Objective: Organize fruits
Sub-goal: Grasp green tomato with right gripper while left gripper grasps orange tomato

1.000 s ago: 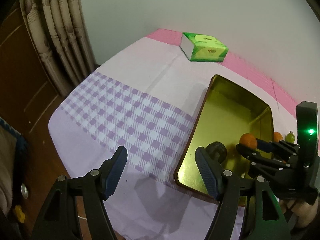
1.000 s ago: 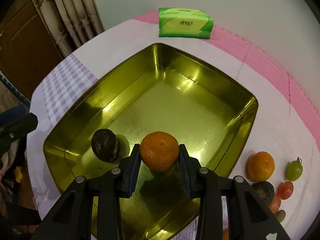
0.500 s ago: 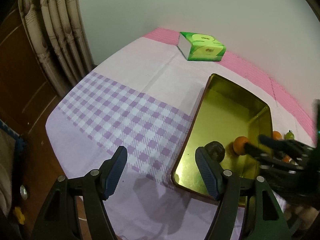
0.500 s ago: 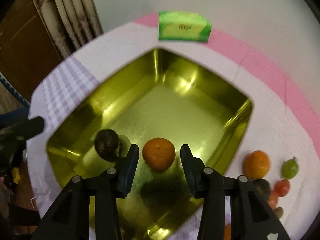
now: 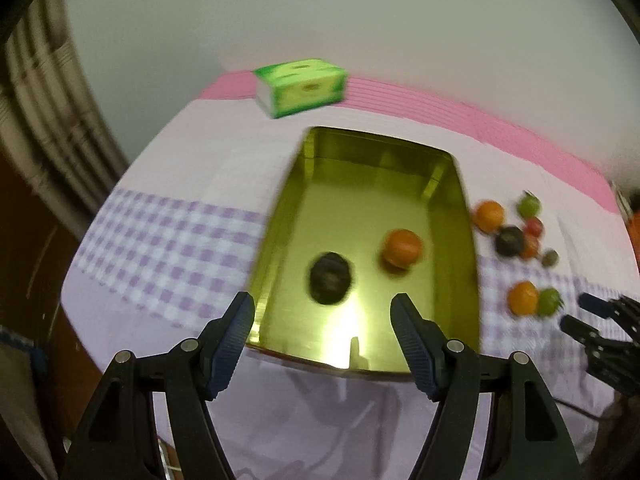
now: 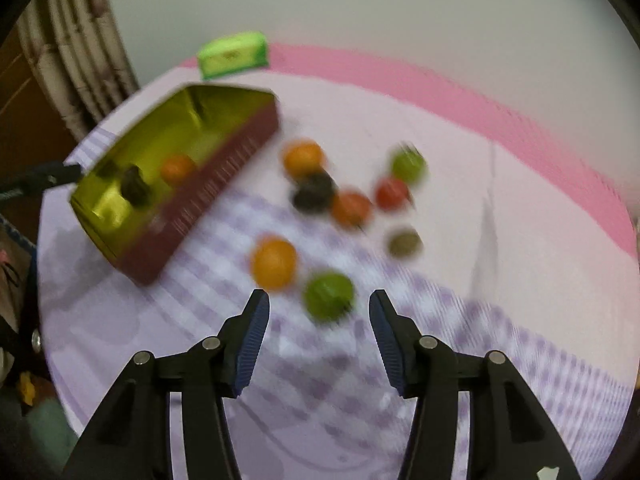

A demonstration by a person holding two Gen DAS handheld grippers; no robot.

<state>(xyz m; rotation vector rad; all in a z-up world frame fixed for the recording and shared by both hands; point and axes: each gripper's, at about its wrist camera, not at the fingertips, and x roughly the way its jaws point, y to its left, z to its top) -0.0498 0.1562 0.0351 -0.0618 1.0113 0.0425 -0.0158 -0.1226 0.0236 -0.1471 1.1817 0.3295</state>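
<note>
Your left gripper hangs empty with its jaws apart over the near end of the gold tin, which sits toward the table's left edge and holds a dark fruit and an orange. Keep it there, clear of the rim.

Your right gripper is released too: its jaws have just been opening and nothing sits between them. The next pick is probably the green fruit just ahead of its fingertips, though blur makes that hard to confirm. Straddle it evenly and close gently, since it looks round and could roll.

The second orange lies just beside it on the left, so keep that finger from nudging it. More loose fruit lies farther toward the right edge, and a green tissue box stands at the far edge, out of the way.
</note>
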